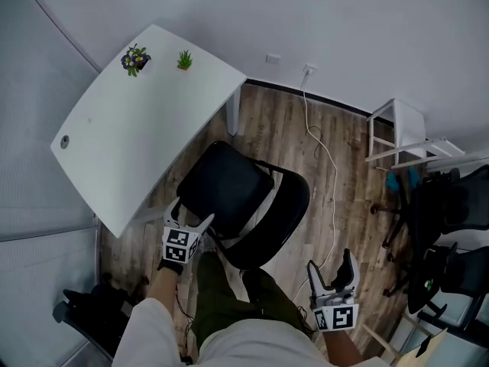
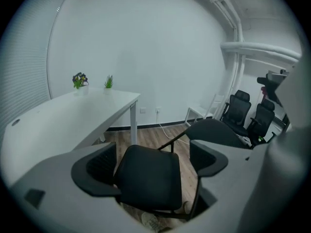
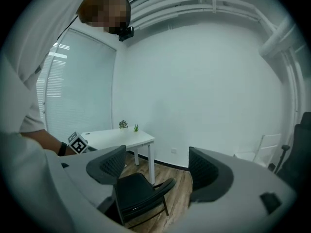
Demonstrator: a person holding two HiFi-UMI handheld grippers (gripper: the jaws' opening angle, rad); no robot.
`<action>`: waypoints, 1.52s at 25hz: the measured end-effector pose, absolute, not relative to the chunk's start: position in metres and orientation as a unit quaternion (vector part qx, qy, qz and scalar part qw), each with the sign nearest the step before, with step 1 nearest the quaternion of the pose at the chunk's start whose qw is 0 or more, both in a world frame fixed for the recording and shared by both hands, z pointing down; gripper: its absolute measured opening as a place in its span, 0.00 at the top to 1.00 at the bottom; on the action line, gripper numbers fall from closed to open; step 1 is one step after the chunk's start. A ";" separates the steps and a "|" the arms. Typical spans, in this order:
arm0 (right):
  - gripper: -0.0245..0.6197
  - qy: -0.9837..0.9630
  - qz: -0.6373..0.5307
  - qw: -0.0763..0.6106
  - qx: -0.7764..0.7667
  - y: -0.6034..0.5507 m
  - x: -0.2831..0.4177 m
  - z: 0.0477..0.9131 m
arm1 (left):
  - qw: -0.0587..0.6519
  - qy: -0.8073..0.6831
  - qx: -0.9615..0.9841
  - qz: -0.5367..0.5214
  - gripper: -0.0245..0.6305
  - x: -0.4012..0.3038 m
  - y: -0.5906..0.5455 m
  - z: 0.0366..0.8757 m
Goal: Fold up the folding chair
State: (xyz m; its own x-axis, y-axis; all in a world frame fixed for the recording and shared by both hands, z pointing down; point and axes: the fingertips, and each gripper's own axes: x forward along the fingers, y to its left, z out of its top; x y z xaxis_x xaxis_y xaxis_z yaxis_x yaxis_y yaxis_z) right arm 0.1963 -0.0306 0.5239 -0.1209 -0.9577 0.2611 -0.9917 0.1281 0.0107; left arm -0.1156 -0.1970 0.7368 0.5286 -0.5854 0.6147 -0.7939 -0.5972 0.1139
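1. The white desk (image 1: 137, 128) fills the upper left of the head view. It stands on the wooden floor (image 1: 283, 128), and one long edge runs just beside the chair, so any swing of the chair has to go away from it.
2. The black folding chair (image 1: 237, 197) stands open on the floor, between the desk and the person's legs. Its two padded panels still sit at an angle to each other, so no folding is done yet. From above, its longer line runs from the desk's edge down to the right, toward the white cable (image 1: 325, 159). I cannot tell for sure which panel is the seat.
3. The left gripper (image 1: 191, 216) is released, with its jaws spread wide and angled down at the nearer panel. That panel shows between the jaws, but the pads do not press on it. I judge it is lined up to take the panel's edge.
4. The right gripper (image 1: 334, 270) is also released and holds nothing. It hangs well apart from the chair on the person's right, probably waiting to steady the frame.
5. Two small potted plants (image 1: 135, 60) sit at the desk's far end, out of the way.
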 end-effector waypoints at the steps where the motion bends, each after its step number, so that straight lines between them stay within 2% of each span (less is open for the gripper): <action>1: 0.36 -0.742 0.088 0.107 0.656 -0.031 0.196 0.530 | 0.199 -0.401 0.851 0.276 0.27 -0.118 -0.203 0.752; 19: 0.36 -0.740 0.116 0.154 0.645 -0.080 0.172 0.633 | 0.227 -0.346 0.839 0.352 0.26 -0.132 -0.287 0.944; 24: 0.36 -0.747 0.115 0.175 0.631 -0.105 0.162 0.669 | 0.254 -0.331 0.827 0.376 0.27 -0.138 -0.302 0.999; 38: 0.37 -0.744 0.132 0.227 0.614 -0.113 0.159 0.725 | 0.275 -0.303 0.823 0.395 0.27 -0.150 -0.319 1.064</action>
State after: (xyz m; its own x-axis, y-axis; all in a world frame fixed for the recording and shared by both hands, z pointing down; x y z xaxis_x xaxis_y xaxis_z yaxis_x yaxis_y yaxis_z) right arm 0.1591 -0.1132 0.7252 -0.1431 -0.8542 0.4999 -0.9740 0.2111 0.0820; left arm -0.1496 -0.3188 1.0644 0.5047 -0.2819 0.8160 -0.7160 -0.6647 0.2133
